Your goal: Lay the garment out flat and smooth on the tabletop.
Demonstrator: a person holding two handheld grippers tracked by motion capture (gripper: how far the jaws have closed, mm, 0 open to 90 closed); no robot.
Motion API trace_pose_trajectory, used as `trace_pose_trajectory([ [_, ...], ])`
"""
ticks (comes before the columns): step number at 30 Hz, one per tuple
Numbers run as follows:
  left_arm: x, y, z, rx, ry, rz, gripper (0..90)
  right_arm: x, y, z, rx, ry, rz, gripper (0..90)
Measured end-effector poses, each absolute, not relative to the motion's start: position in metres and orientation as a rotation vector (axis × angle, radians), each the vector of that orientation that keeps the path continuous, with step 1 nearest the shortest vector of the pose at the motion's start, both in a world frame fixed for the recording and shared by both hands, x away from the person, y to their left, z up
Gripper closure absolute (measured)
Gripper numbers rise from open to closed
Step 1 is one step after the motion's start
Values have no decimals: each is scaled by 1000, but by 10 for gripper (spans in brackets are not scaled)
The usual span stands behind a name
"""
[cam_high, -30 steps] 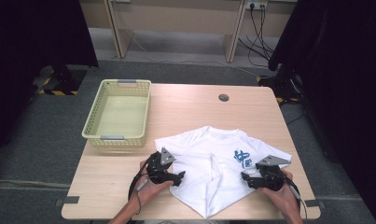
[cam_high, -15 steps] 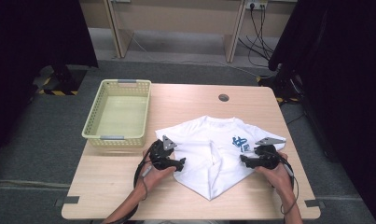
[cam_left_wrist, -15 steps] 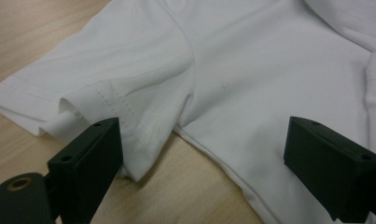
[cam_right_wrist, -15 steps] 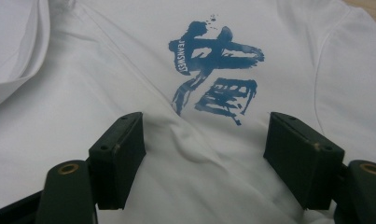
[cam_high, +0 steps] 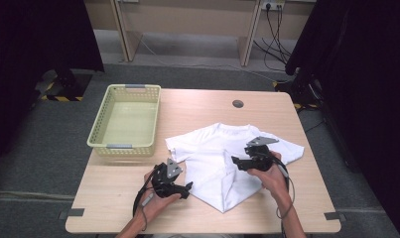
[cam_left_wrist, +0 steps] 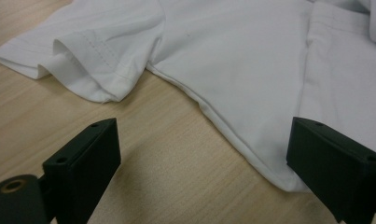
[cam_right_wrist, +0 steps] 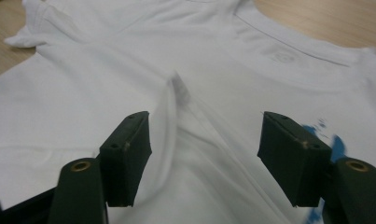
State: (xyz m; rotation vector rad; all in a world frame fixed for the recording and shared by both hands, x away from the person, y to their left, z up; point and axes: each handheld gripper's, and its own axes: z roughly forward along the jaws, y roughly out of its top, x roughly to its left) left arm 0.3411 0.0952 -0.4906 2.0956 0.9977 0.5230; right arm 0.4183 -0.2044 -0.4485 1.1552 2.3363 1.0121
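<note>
A white T-shirt point(cam_high: 212, 148) lies crumpled on the wooden table point(cam_high: 197, 106), neck toward the far side. My left gripper point(cam_high: 186, 188) rests at the shirt's near left edge. In the left gripper view it point(cam_left_wrist: 204, 154) is open over bare wood, with the shirt's side seam point(cam_left_wrist: 223, 126) running toward its right jaw and a sleeve point(cam_left_wrist: 83, 60) beyond. My right gripper point(cam_high: 238, 161) hovers over the shirt's middle. Its jaws point(cam_right_wrist: 204, 154) have just been closing and stand open around a raised fold point(cam_right_wrist: 176, 93), not pressing it. A blue print point(cam_right_wrist: 335, 144) shows by the right jaw.
A pale yellow plastic basket point(cam_high: 125, 121) stands at the table's far left, with nothing in it. A round cable hole point(cam_high: 237, 103) sits near the far edge. Bare wood surrounds the shirt; dark curtains flank the table.
My right gripper has moved left and away from me, from the shirt's near right part to over its middle. The shirt's lower part has bunched into a point. The left gripper ends about where it started.
</note>
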Motion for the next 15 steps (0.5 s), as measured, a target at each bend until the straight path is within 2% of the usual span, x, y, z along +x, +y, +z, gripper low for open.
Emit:
trace_pose_trajectory([
  [7, 343, 98, -491, 2095, 1015, 492, 79, 436, -170, -459, 1092, 2398, 962, 533],
  [11, 344, 100, -491, 2091, 1025, 454, 78, 438, -169, -466, 1041, 2417, 920, 743],
  [15, 344, 100, -492, 2089, 1025, 454, 80, 431, -183, -461, 1008, 2395, 952, 848],
])
